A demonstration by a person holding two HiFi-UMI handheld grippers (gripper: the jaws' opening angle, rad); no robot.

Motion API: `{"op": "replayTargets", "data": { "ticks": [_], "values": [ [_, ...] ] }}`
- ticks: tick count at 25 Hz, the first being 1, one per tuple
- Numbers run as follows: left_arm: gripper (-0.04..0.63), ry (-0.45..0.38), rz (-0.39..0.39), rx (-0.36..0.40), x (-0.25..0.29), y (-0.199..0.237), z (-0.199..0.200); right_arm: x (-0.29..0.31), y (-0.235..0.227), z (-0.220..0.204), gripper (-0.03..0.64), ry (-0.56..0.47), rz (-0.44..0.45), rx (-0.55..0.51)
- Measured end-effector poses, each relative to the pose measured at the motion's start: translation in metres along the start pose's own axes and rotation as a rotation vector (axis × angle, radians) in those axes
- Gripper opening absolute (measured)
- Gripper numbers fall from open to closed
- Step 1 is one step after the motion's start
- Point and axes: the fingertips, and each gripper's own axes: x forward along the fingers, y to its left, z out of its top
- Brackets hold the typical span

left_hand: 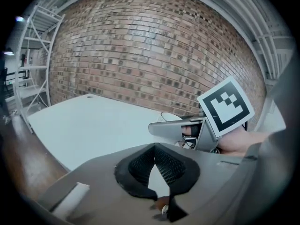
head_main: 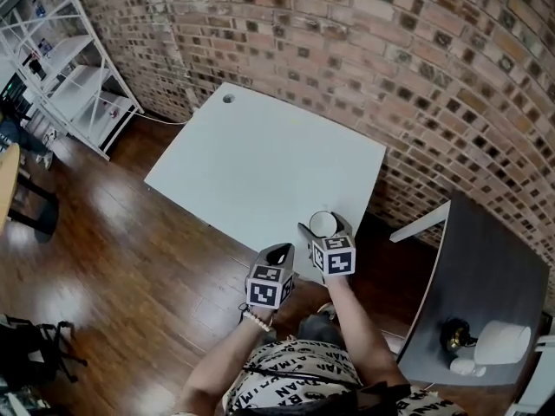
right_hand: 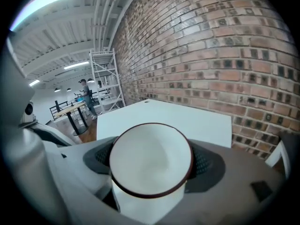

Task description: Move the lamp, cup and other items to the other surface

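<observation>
My right gripper (head_main: 324,230) is shut on a white cup (head_main: 323,223) with a dark rim, held upright over the near right corner of the white table (head_main: 251,163). In the right gripper view the cup (right_hand: 151,163) fills the space between the jaws. The left gripper (head_main: 279,251) hovers just left of it at the table's near edge, its pads (left_hand: 165,162) meeting with nothing between them. A white-shaded lamp (head_main: 501,343) with a black base (head_main: 453,334) rests on the dark grey table (head_main: 486,267) at the right.
A brick wall runs behind both tables. White shelving (head_main: 78,76) stands at the far left and a black bag (head_main: 35,354) lies on the wooden floor. A small white item (head_main: 468,367) lies by the lamp. A cable hole (head_main: 228,98) marks the white table's far corner.
</observation>
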Motion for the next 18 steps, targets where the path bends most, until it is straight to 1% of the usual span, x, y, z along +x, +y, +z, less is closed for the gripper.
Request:
{"op": "replayTargets", "data": {
  "ticks": [4, 10, 18],
  "values": [
    [0.002, -0.01, 0.077, -0.05, -0.019, 0.038, -0.008, 0.035, 0.035, 0.004, 0.43, 0.023, 0.065, -0.03],
    [0.002, -0.007, 0.187, -0.109, -0.034, 0.088, -0.017, 0.084, 0.07, 0.003, 0.43, 0.072, 0.137, -0.076],
    [0.002, -0.024, 0.25, -0.174, -0.055, 0.117, -0.025, 0.121, 0.115, 0.002, 0.43, 0.116, 0.219, -0.142]
  ]
}}
